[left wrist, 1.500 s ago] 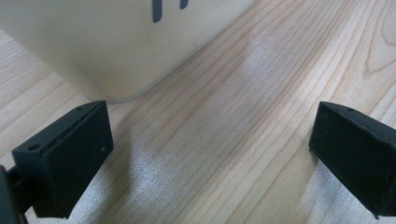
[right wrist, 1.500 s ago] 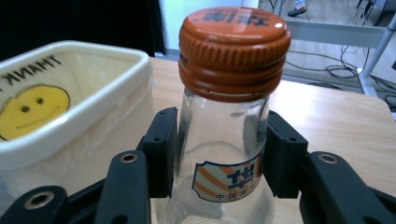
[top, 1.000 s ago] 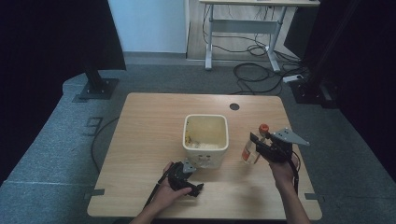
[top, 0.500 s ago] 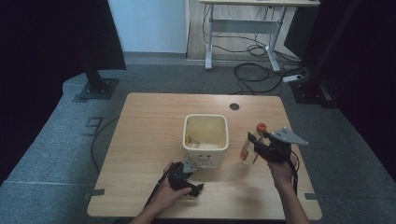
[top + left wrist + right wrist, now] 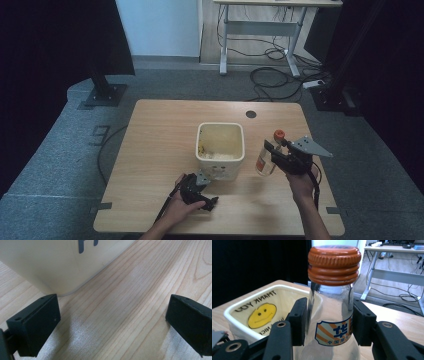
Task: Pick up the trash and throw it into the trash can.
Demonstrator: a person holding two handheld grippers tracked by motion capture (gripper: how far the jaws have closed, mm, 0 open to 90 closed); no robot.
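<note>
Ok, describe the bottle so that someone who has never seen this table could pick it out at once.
Start at the cream square tub in the middle of the wooden table. Just to its right, a small clear glass bottle is clamped at the neck in the right claw. Its orange screw cap and orange-striped label with blue characters set it apart.

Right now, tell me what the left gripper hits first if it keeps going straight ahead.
Most likely the cream container: the open left gripper points at its lower corner over bare table, though depth is hard to judge.

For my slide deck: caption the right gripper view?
Right tool grips an orange-capped glass bottle beside a cream tub.
</note>
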